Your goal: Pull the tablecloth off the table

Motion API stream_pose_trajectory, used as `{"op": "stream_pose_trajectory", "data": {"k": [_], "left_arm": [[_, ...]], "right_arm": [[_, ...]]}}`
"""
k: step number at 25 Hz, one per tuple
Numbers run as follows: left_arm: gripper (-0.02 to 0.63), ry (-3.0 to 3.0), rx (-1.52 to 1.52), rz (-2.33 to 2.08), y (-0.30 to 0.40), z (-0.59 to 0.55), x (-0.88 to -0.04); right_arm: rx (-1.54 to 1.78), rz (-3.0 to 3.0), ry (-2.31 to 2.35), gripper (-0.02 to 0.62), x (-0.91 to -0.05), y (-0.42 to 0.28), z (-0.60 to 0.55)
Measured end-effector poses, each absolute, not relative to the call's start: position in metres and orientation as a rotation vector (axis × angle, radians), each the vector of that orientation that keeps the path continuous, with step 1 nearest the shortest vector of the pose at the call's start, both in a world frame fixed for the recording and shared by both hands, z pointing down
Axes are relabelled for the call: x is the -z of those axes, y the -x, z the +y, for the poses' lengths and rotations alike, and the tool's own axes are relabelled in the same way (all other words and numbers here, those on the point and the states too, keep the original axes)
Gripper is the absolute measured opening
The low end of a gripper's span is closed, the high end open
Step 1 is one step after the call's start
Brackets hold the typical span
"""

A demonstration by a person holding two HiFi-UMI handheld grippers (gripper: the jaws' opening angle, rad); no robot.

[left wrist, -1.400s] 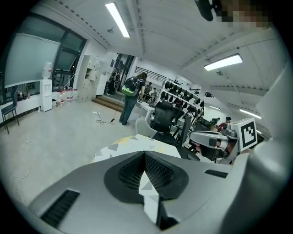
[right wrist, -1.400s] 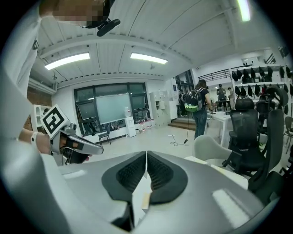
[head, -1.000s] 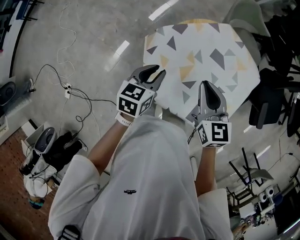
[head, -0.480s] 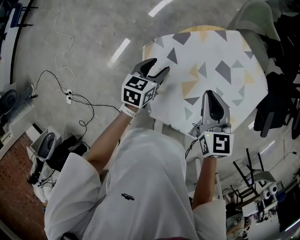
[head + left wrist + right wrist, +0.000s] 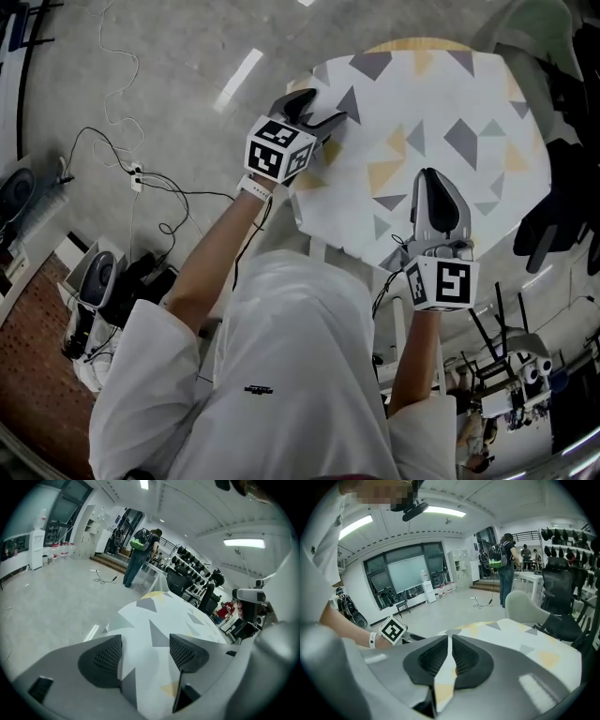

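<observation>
A white tablecloth [image 5: 441,103] with grey and yellow triangles covers the table, whose wooden rim [image 5: 417,43] shows at the far side. My left gripper [image 5: 323,105] hangs over the cloth's left edge. Its jaws have just been opening and stand wide apart. In the left gripper view the cloth [image 5: 159,616] lies below and between the pads [image 5: 105,660], which do not press on it. My right gripper [image 5: 433,178] is over the cloth near the front edge, shut. In the right gripper view [image 5: 450,639] only a thin sliver of cloth [image 5: 525,639] shows between the pads.
Cables [image 5: 141,178] trail over the concrete floor at left, with bags and gear [image 5: 103,291] beside them. Black office chairs [image 5: 562,225] crowd the table's right side and a grey chair [image 5: 525,19] stands behind it. A person with a backpack [image 5: 140,550] stands far off.
Both grippers have moved forward and down over the tablecloth. The left gripper's jaws have spread from nearly closed to wide apart. The right gripper's jaws stay together.
</observation>
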State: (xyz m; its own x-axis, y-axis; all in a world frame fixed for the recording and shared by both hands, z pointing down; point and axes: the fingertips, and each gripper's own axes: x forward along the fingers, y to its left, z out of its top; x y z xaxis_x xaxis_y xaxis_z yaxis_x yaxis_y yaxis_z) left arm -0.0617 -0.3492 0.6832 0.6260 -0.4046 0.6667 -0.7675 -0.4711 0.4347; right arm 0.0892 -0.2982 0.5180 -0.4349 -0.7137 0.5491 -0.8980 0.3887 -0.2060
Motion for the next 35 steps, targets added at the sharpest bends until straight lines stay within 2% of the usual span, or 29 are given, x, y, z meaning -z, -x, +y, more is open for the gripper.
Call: {"op": "stream_pose_trajectory", "data": {"k": [3, 4, 5, 6, 15, 18, 22, 30, 35], "left_arm": [[0.304, -2.106, -0.651, -0.954, 0.064, -0.350, -0.688], [0.286, -2.104, -0.672, -0.980, 0.067, -0.351, -0.689], [0.217, -2.100, -0.696, -1.002, 0.070, -0.351, -0.691], [0.185, -2.095, -0.716, -1.015, 0.072, -0.352, -0.691], [0.095, -2.079, -0.857, -1.087, 0.070, -0.352, -0.675], [0.080, -2.100, -0.860, -1.091, 0.069, -0.350, -0.660], [0.066, -2.111, -0.879, -1.108, 0.066, -0.346, -0.642], [0.043, -2.118, -0.911, -1.143, 0.050, -0.337, -0.621], [0.041, -2.102, -0.932, -1.183, 0.042, -0.334, -0.617]], "right_arm": [[-0.703, -2.276, -1.397, 0.038, -0.524, -0.088, -0.301], [-0.709, -2.274, -1.399, 0.038, -0.525, -0.087, -0.301], [-0.713, -2.273, -1.400, 0.038, -0.526, -0.087, -0.302], [-0.712, -2.273, -1.399, 0.038, -0.526, -0.088, -0.303], [-0.593, -2.211, -1.413, 0.053, -0.532, -0.134, -0.326], [-0.545, -2.188, -1.373, 0.105, -0.547, -0.154, -0.340], [-0.527, -2.160, -1.315, 0.226, -0.570, -0.188, -0.369], [-0.395, -2.081, -1.131, 0.296, -0.622, -0.257, -0.454], [-0.451, -2.015, -1.022, 0.374, -0.658, -0.293, -0.498]]}}
